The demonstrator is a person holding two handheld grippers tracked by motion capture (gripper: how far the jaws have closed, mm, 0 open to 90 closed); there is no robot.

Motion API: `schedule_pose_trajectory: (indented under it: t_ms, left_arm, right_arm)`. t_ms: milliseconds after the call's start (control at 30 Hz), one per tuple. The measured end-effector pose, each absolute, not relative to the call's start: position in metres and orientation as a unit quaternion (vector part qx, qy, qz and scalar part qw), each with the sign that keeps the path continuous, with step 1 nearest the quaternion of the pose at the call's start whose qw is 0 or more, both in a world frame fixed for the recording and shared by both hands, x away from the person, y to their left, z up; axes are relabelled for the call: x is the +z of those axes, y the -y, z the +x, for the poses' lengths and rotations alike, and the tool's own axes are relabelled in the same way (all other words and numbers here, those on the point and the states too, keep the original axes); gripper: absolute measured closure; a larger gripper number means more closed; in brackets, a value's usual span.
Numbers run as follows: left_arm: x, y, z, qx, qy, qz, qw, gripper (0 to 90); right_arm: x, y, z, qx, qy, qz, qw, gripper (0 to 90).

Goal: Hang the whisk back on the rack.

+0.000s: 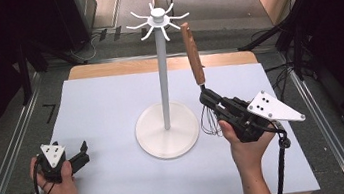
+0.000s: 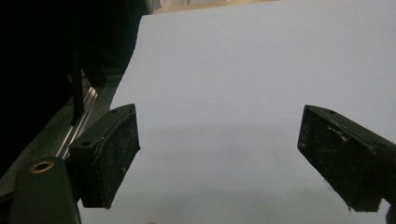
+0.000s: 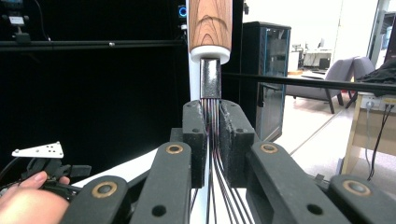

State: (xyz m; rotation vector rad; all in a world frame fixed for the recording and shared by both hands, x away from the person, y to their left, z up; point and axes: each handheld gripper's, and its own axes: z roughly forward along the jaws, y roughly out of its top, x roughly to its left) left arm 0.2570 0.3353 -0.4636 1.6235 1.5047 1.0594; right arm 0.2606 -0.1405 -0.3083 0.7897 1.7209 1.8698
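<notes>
High view: a worktop (image 1: pixel 121 184) covered by a white sheet carries a white hook stand (image 1: pixel 161 78). A whisk (image 1: pixel 194 56) is held upright, handle topmost, beside the stand's hooks, its wires pinched by the right tongs (image 1: pixel 209 98); hanging appears not yet done. The left tongs (image 1: pixel 82 154) are spread, empty, near the sheet's left edge. No containers are seen.

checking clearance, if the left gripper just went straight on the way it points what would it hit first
Probably nothing: ahead of the open left gripper lies bare white table cover, though depth beyond its far edge is unclear.
</notes>
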Motion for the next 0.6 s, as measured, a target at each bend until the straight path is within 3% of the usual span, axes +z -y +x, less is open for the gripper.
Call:
schedule_pose_trajectory:
  t_ms: [100,167,267,600]
  left_arm:
    - [-0.464,-0.335,0.257,0.407,-0.577,0.623,0.337,13.3]
    - [-0.464,-0.335,0.257,0.406,-0.577,0.623,0.337,13.3]
    - [-0.464,-0.335,0.257,0.407,-0.577,0.623,0.337,13.3]
    - [-0.464,-0.335,0.257,0.407,-0.577,0.623,0.337,13.3]
  right_arm:
    - [-0.307,0.140,0.261,0.684,-0.635,0.280,0.226,79.7]
    - [-0.308,0.140,0.260,0.683,-0.638,0.277,0.221,64.3]
    - [-0.310,0.142,0.260,0.676,-0.643,0.281,0.226,49.2]
    - [-0.323,0.168,0.261,0.645,-0.635,0.325,0.273,25.6]
